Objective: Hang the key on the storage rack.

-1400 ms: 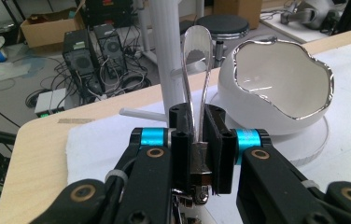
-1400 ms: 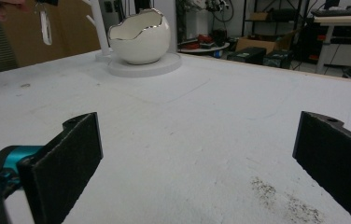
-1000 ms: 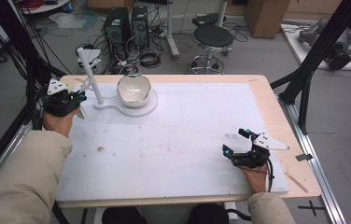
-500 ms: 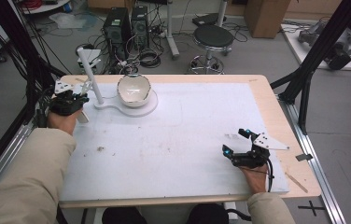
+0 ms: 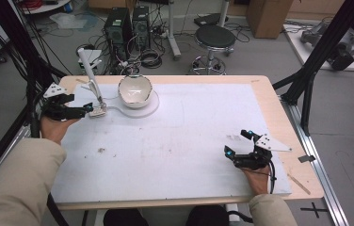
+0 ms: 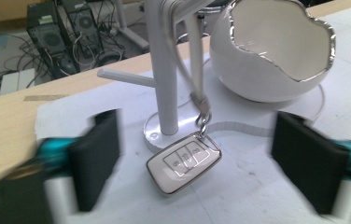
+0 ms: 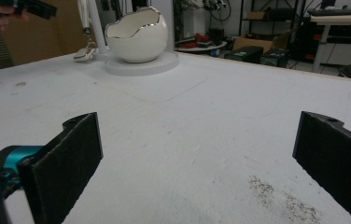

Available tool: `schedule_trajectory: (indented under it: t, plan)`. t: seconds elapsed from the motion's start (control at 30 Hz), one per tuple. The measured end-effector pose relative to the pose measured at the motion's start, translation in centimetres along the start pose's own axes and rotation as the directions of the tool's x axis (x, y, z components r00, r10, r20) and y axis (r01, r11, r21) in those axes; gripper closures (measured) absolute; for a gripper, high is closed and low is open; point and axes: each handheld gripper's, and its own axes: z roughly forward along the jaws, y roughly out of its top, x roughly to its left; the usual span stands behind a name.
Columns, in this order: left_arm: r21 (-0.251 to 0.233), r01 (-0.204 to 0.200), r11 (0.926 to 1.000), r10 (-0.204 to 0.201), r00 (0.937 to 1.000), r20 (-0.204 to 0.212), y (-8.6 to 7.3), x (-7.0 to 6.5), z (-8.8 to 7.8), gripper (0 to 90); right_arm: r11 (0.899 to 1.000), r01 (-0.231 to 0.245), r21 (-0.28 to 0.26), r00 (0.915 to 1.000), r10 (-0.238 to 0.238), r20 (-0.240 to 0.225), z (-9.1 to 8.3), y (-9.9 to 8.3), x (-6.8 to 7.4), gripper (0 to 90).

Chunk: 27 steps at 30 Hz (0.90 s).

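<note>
On my far left, the left hand-held gripper (image 5: 86, 108) sits at the table's (image 5: 260, 94) left edge, jaws spread wide apart with nothing between them yet. In the left gripper view its two black pads (image 6: 94, 158) stand on either side of a white key fob (image 6: 184, 161), and neither pad touches it. The key fob lies tilted on the white mat, its ring clipped to a pale strap (image 6: 193, 56) that runs up to the top of a white stand post (image 6: 163, 70). A thin side peg (image 6: 124, 77) sticks out from that post towards the left of the view. In the high view the key fob (image 5: 97, 112) sits just at the left hand-held gripper's tips, at the foot of the leaning stand post (image 5: 90, 73).

Just right of the post I see a white egg-shaped bowl (image 5: 135, 90) with a jagged silver rim, resting on a flat round white base (image 5: 152, 106).

The middle of the mat (image 5: 184, 141) carries a few dark smudges.

Far right, near the front edge, the right hand-held gripper (image 5: 237, 142) rests low over the mat, jaws wide apart and holding nothing. In the right gripper view its pads (image 7: 78, 149) frame bare mat, with the bowl (image 7: 137, 36) well away across the table.
</note>
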Motion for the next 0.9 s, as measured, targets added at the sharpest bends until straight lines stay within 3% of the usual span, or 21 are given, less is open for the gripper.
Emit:
schedule_trajectory:
  t: [0.03,0.1,0.17,0.23,0.6,0.8,0.9]
  plan:
    - [-0.039,-0.015,0.9991,0.016,0.9992,0.037,-0.3,-0.3,-0.6,11.7,1.000,-0.001,0.000,1.0000,0.001,0.000,0.0,0.0,0.0,0.5]
    - [-0.107,-0.057,0.9926,0.063,0.9961,0.062,-1.1,-1.0,-1.8,7.0,1.000,-0.004,0.004,1.0000,0.004,0.000,0.0,0.0,0.0,0.5]
    - [-0.163,-0.041,0.9858,0.057,0.9940,0.094,-2.0,-1.6,-2.8,5.5,1.000,0.001,0.004,1.0000,-0.001,0.000,0.0,0.0,0.1,0.5]
    - [-0.169,-0.019,0.9855,0.039,0.9926,0.115,-2.6,-2.2,-3.6,1.7,1.000,0.000,0.006,1.0000,0.000,0.003,0.0,0.0,0.1,0.5]
    - [-0.233,-0.011,0.9723,0.062,0.9751,0.213,-5.3,-5.4,-5.5,1.7,1.000,0.002,-0.001,1.0000,-0.002,0.006,-0.1,0.0,0.1,0.5]
    - [-0.252,-0.016,0.9676,0.071,0.9745,0.213,-7.3,-6.7,-5.9,1.7,1.000,0.009,0.000,0.9999,-0.009,0.009,0.0,0.0,0.2,0.5]
    - [-0.279,-0.030,0.9599,0.092,0.9727,0.213,-8.5,-7.3,-6.0,1.7,1.000,0.010,0.000,0.9999,-0.010,0.010,0.0,0.0,0.2,0.5]
